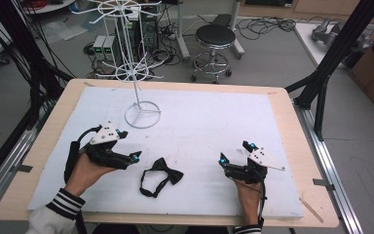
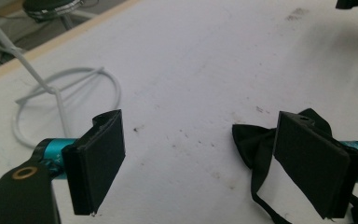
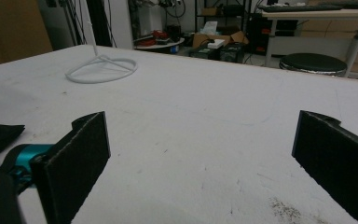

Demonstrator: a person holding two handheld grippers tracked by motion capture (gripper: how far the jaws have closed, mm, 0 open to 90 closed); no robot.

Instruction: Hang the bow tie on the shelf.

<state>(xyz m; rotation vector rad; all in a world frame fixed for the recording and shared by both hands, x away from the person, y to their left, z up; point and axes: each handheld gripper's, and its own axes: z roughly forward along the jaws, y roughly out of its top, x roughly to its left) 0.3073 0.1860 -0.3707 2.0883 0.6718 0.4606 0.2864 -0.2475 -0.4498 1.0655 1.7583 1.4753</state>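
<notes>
From the high view I see the black bow tie [image 1: 161, 176] near the surface's [image 1: 282, 122] front edge, between my left gripper [image 1: 128, 146] and right gripper [image 1: 234, 152]. In the left gripper view the jaws gape wide, empty, the bow tie beside one. In the right gripper view they're wide, holding nothing.

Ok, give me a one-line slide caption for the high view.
Two open hand-held grippers, left gripper and right gripper, flank a black bow tie before a white wire rack.
</notes>
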